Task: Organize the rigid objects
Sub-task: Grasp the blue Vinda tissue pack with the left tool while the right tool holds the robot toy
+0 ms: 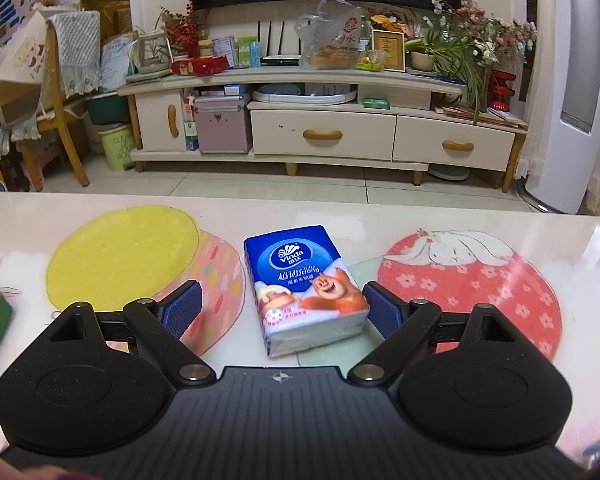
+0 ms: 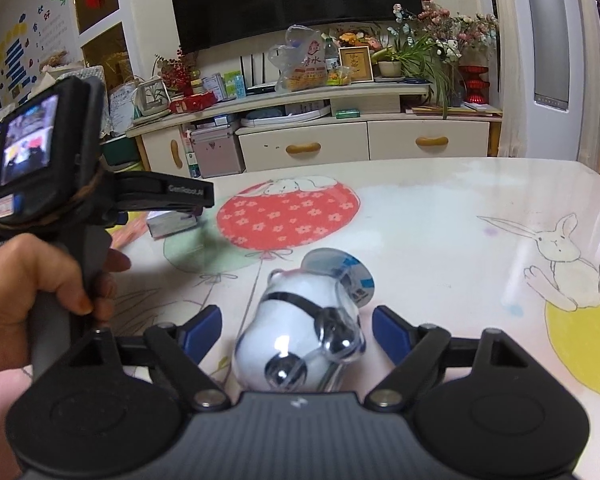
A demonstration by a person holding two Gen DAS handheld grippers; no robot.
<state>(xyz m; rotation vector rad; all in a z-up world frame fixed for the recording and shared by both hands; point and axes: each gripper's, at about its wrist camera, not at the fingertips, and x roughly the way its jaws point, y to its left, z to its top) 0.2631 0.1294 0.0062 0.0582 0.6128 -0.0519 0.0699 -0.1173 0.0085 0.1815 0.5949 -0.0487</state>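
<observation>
So the left gripper [image 1: 282, 308] has its blue pads spread wide around a blue Vinda tissue pack with a cartoon bear [image 1: 305, 289], not touching it. The pack lies flat on the glossy white table with balloon and rabbit drawings [image 1: 420, 216]. The right gripper [image 2: 297, 330] is spread wide too, pads clear of a white rounded plastic-wrapped object with shiny metal balls [image 2: 300, 340] lying between them, near the red flowered balloon [image 2: 288, 216].

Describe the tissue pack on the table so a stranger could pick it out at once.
Start at the white table with cartoon balloons printed on it. Between the yellow balloon and the red flowered balloon lies the tissue pack, flat between the left gripper's open jaws. It alone is blue, marked Vinda, with a cartoon bear.
</observation>
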